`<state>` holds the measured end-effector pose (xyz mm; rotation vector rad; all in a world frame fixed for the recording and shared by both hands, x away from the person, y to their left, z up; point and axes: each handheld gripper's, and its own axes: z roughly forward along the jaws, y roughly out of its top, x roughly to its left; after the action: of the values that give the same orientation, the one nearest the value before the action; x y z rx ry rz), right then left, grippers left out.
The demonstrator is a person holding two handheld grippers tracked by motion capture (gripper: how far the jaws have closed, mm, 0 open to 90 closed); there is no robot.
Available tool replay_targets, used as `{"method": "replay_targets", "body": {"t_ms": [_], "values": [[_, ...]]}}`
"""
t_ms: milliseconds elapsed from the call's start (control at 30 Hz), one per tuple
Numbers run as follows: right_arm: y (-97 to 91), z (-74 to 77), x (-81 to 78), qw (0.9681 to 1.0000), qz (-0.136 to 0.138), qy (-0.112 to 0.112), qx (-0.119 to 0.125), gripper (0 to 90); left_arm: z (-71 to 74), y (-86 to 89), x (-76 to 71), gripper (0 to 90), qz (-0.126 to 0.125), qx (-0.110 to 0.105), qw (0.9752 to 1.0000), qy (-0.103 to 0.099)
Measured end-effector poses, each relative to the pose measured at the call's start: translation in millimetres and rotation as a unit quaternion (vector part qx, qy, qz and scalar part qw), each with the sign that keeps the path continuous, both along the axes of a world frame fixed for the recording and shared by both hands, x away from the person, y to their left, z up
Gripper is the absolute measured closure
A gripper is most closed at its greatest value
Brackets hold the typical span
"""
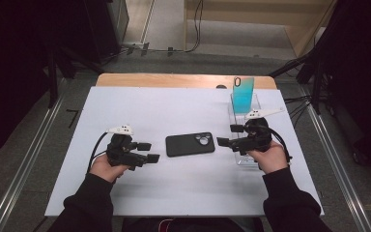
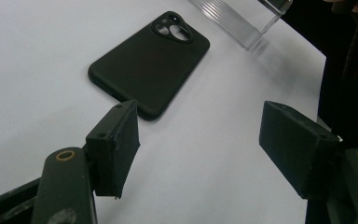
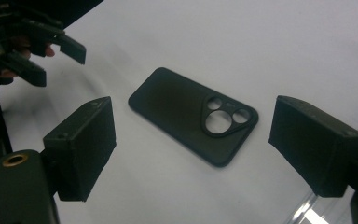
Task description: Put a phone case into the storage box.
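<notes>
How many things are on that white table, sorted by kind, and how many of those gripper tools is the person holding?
Phone cases: 2, a black phone case lying flat and a turquoise phone case standing upright.
Clear stand: 1, holding the turquoise one.
Grippers: 2, the left gripper and the right gripper, both open and empty.
Total: 5.

White desk [image 1: 183,193]: a sheet-like white top over a wooden board, whose bare edge shows along the far side. Clear acrylic stand [image 1: 245,112] at far right of desk; its ribbed transparent base appears in the left gripper view [image 2: 235,17]. A teal-to-blue phone case [image 1: 243,94] stands upright in the stand, camera cutout at its top. Grey floor [image 1: 38,159] around the desk, with metal rails running along both sides. Black cables [image 1: 297,102] lie on the floor off the far right corner. Dark equipment stands far left.
</notes>
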<state>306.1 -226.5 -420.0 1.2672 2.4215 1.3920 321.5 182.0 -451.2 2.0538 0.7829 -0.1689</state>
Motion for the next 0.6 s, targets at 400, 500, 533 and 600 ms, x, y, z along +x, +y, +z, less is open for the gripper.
{"method": "replay_targets", "body": {"t_ms": [400, 500, 533, 600], "values": [[11.4, -12.6, -16.6, 0.9994, 0.035, 0.008, 0.004, 12.9, 0.6, 0.9, -1.3, 29.0, -0.002, 0.000, 1.0000, -0.002], [14.2, -16.0, -21.0, 0.9989, 0.045, 0.012, 0.005, 12.9, 0.6, 1.3, -1.5, 28.8, -0.006, 0.002, 1.0000, -0.003], [15.5, -17.2, -22.3, 0.9988, 0.048, 0.012, 0.005, 12.9, 0.7, 1.3, -1.8, 28.8, -0.005, 0.003, 1.0000, -0.005], [18.1, -19.1, -24.9, 0.9984, 0.054, 0.014, 0.004, 13.0, 0.8, 1.2, -2.2, 28.8, -0.005, 0.003, 1.0000, -0.004]]}}
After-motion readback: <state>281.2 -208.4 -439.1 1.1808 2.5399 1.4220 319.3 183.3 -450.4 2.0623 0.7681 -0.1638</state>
